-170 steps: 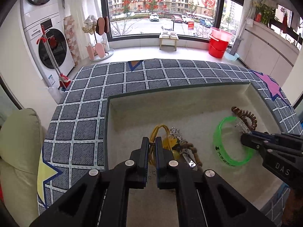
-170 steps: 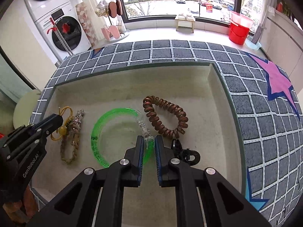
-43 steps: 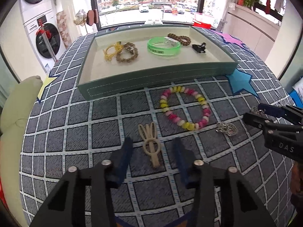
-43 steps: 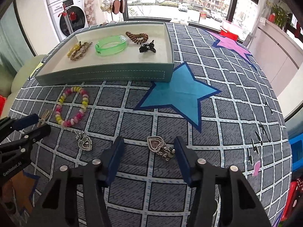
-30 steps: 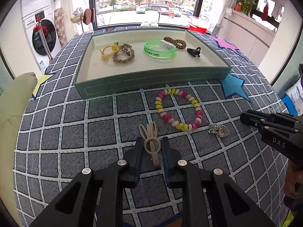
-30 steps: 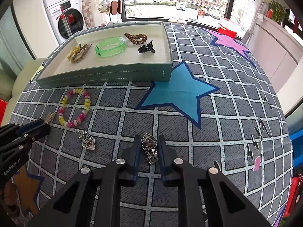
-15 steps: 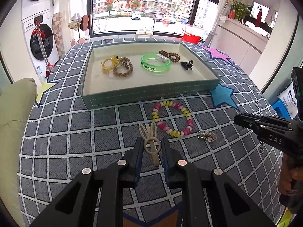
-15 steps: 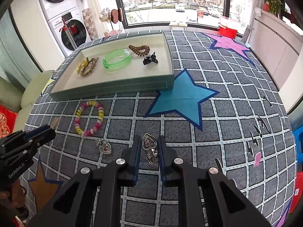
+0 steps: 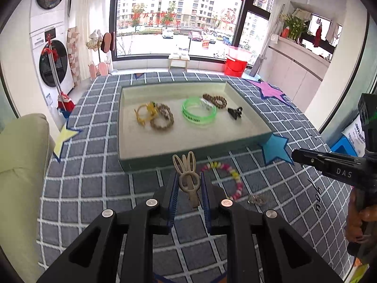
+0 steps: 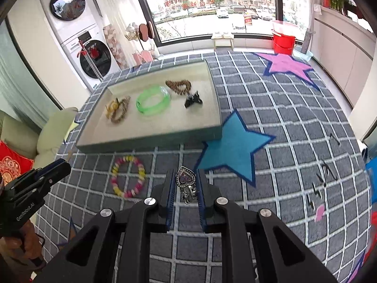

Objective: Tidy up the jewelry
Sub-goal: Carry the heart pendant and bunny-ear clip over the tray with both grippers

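Grid-patterned grey cloth counter (image 9: 94, 188): we've just lifted both pieces clear.
Left hand-held gripper (image 9: 188, 186) clamps beige rabbit-ear plastic hair clip (image 9: 187, 176); right hand-held gripper (image 10: 186, 186) pinches purple heart-shaped metal pendant (image 10: 185, 179); green-walled tray (image 9: 188, 155) next.

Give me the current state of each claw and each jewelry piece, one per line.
Left claw: shut on beige rabbit clip.
Right claw: shut on heart pendant.
Beaded bracelet: loose on cloth.
Second pendant: loose on cloth.
Tray: holds green bangle, black clip, other bracelets.
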The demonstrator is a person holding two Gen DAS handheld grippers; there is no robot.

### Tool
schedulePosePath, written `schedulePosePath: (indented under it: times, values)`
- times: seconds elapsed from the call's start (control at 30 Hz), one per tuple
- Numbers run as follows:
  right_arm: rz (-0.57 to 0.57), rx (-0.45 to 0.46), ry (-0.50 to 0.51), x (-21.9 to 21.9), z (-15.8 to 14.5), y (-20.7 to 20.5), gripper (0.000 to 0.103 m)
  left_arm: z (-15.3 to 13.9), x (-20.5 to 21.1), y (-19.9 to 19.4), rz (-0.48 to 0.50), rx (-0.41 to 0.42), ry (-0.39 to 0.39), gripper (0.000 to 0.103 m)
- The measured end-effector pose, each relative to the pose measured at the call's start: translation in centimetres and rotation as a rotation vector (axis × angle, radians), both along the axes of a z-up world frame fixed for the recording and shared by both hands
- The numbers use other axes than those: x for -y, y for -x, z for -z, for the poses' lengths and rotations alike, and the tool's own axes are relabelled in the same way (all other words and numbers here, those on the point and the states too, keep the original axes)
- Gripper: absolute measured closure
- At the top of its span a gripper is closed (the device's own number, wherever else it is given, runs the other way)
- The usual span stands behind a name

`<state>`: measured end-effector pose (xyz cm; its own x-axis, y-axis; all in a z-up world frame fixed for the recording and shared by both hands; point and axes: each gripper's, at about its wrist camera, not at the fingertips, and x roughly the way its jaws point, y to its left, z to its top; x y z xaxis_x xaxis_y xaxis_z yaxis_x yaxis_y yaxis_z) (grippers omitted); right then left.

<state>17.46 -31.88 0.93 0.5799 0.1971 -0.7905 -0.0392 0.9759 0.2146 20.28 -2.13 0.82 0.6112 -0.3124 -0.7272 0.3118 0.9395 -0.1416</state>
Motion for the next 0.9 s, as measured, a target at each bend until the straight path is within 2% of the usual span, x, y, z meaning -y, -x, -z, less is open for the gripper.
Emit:
schedulePosePath:
  times: [0.3,0.4,0.67,0.9]
  values:
    - [-0.021,0.020,-0.036,-1.1,-1.9,-4.2,0.084,-0.8,-0.5,-3.8,-0.012,0.010,0.017,0.070]
    - [-0.031,0.015,-0.052,-1.6,-1.9,-6.0,0.084,-0.7,-0.4,-5.3,-0.017,0.013,0.002,0.070]
    - [-0.032,-0.013,-0.061,-2.5,-0.7,-10.3,0.084,0.8,-0.3,-9.0,-0.019,-0.026,-0.017,0.070]
    - [-0.022,-0.056,-0.087,-2.9,1.5,-12.9,0.084,2.6,0.1,-10.6,0.006,-0.069,-0.046,0.070]
